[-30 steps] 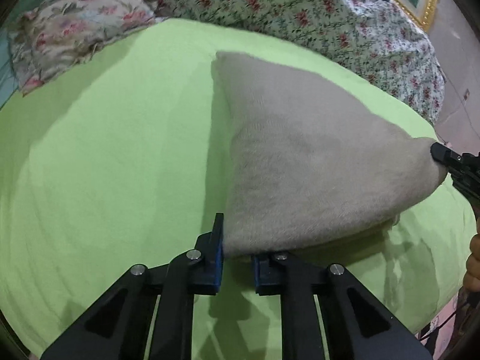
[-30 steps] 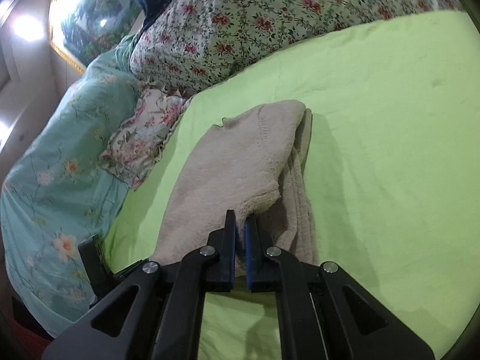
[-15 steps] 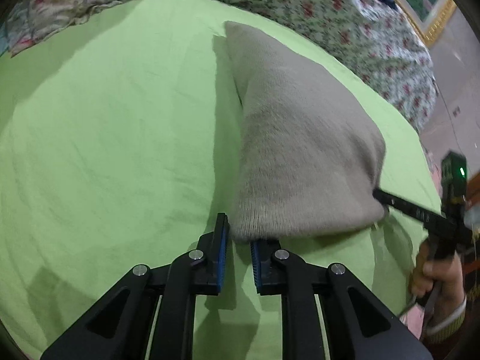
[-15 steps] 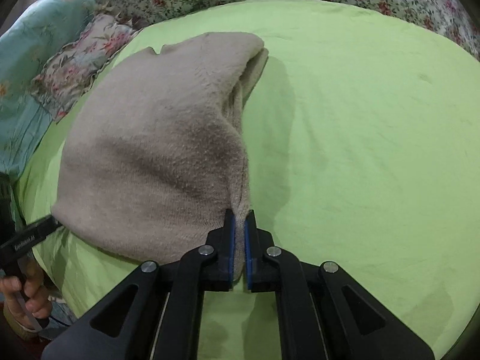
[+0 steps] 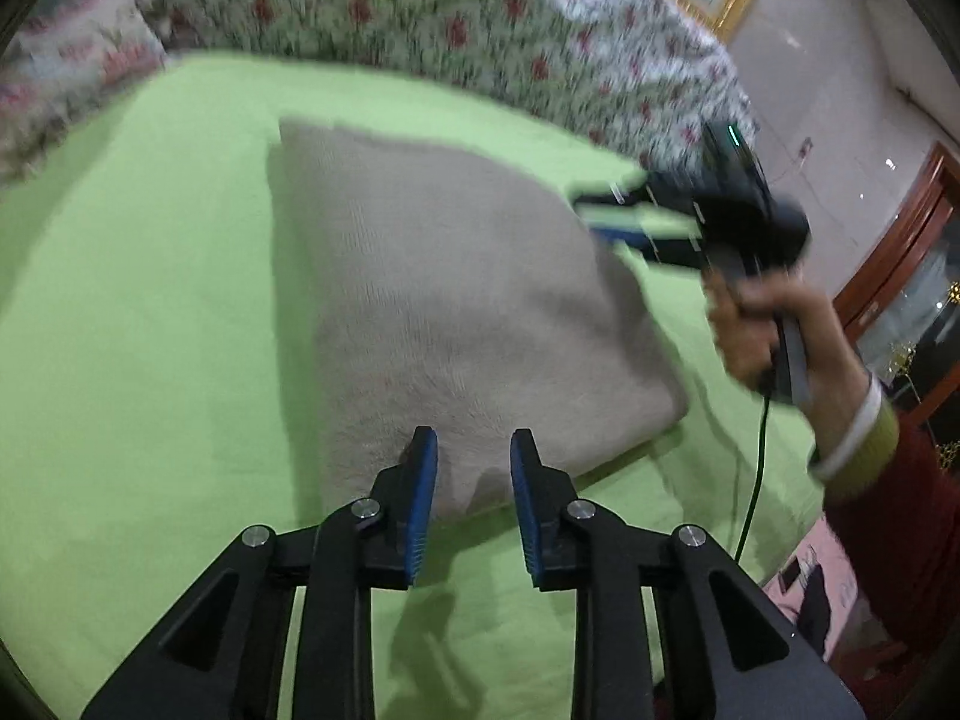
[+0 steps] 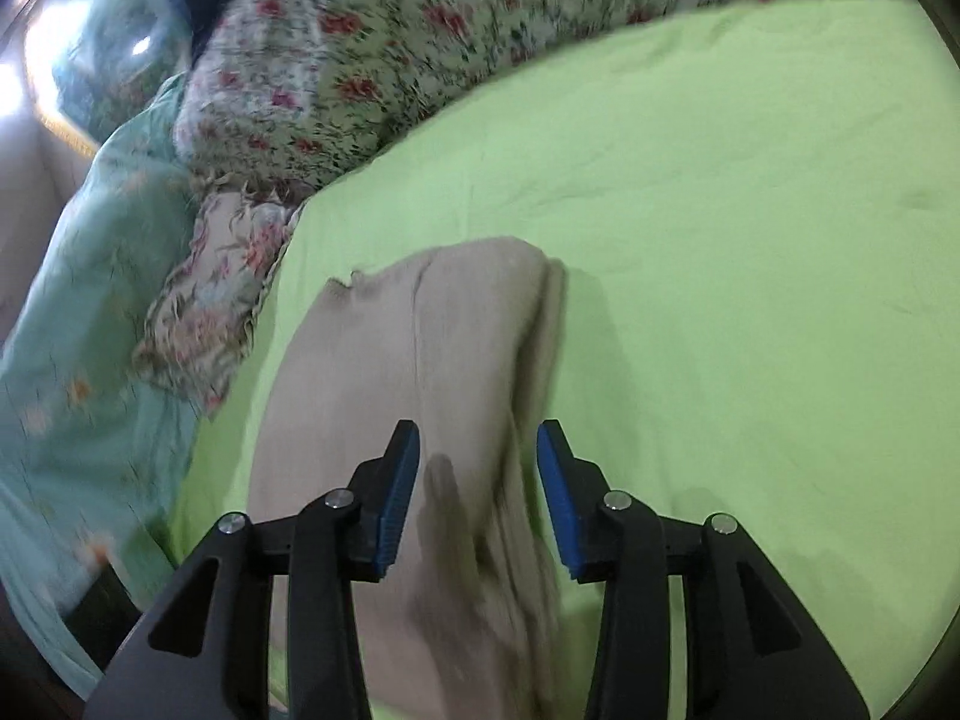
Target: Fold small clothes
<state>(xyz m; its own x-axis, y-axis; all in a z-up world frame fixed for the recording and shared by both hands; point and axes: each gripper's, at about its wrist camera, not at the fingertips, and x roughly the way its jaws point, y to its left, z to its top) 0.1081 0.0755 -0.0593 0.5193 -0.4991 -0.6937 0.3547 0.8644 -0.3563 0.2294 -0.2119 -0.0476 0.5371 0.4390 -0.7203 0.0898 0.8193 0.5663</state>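
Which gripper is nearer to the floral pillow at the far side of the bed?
Right. The right gripper hovers by the beige garment's far edge, close to the floral pillow; the left gripper is at the garment's near edge.

Nothing in my two views carries writing I can read: no label, brand, number or sign shows on any surface, and the blur over both pictures would hide any small print.
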